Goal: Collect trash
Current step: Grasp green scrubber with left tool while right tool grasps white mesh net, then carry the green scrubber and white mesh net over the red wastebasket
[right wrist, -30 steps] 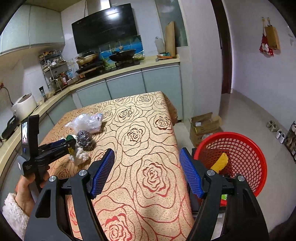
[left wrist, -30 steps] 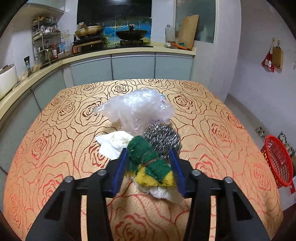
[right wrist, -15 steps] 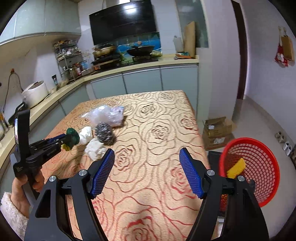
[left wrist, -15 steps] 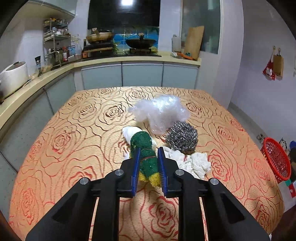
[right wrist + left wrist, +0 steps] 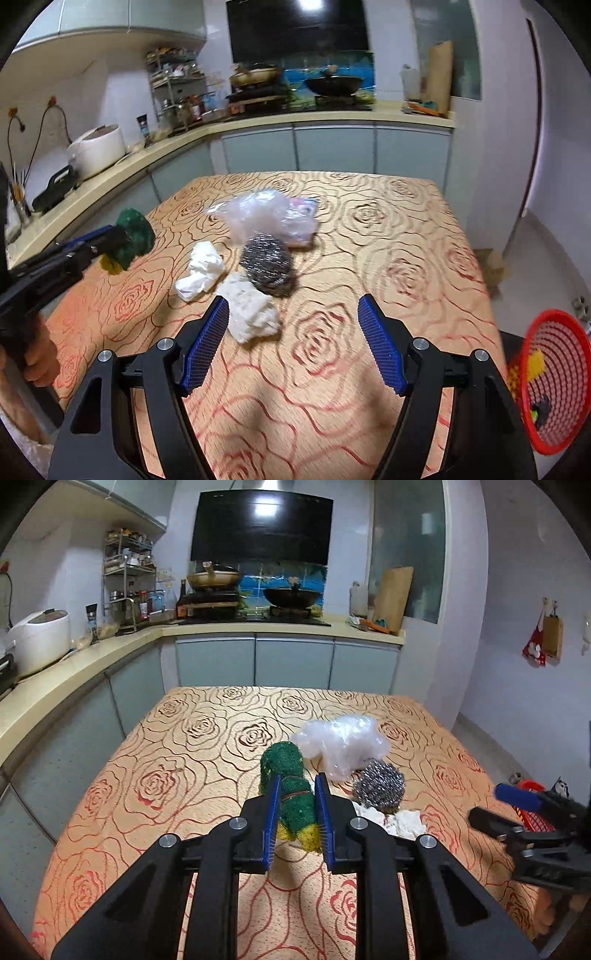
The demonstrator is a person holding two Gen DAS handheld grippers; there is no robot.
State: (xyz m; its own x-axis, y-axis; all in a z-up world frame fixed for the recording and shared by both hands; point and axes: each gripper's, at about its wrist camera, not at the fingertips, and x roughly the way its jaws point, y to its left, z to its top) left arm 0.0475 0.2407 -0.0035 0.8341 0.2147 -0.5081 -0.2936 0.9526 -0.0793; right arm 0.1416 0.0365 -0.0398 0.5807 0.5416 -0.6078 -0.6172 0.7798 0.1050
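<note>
Risk of dropping: left gripper [image 5: 297, 814] pinches the green-and-yellow scouring pad [image 5: 291, 794] only mid-body above the tabletop [image 5: 177, 768], so a swing toward the red basket [image 5: 557, 384] at 3 o'clock could shake it loose. Its long axis runs 11 to 5 o'clock, green end leading. Right gripper [image 5: 295, 347] stands spread, empty.
</note>
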